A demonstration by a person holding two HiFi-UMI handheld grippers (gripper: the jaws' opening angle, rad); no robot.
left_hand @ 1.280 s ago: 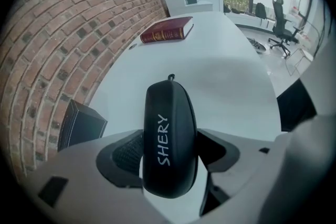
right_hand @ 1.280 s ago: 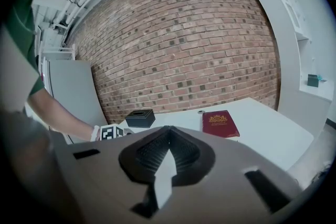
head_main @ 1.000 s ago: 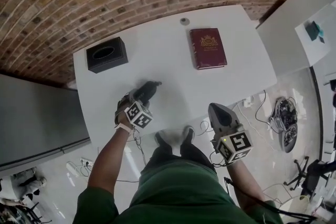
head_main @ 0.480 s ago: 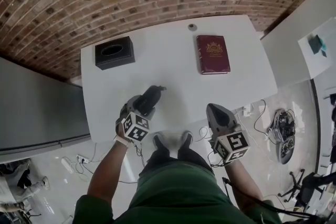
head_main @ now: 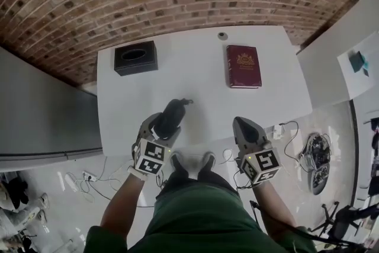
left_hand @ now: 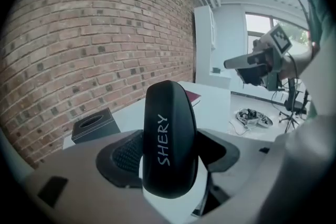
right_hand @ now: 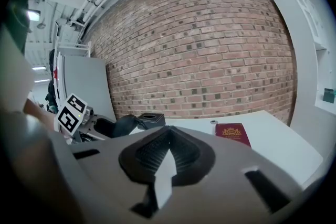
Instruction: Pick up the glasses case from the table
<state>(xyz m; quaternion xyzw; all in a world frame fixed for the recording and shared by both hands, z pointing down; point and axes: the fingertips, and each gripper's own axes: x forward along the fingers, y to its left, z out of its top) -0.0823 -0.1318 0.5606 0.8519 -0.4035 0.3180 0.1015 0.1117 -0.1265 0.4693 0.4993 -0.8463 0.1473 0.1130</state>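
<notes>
A black glasses case with white "SHERY" lettering stands clamped between the jaws of my left gripper, lifted off the white table near its front edge. In the head view the glasses case sticks out ahead of the left gripper's marker cube. My right gripper hangs in front of the table's front edge, jaws closed together with nothing between them. From the right gripper view, the left gripper and glasses case show at the left.
A black tissue box sits at the table's back left. A dark red book lies at the back right, with a small round grey object behind it. A brick wall runs behind the table. Cables and gear lie on the floor at the right.
My left gripper has drawn back toward the table's front edge with the glasses case in it. The right gripper has hardly moved.
</notes>
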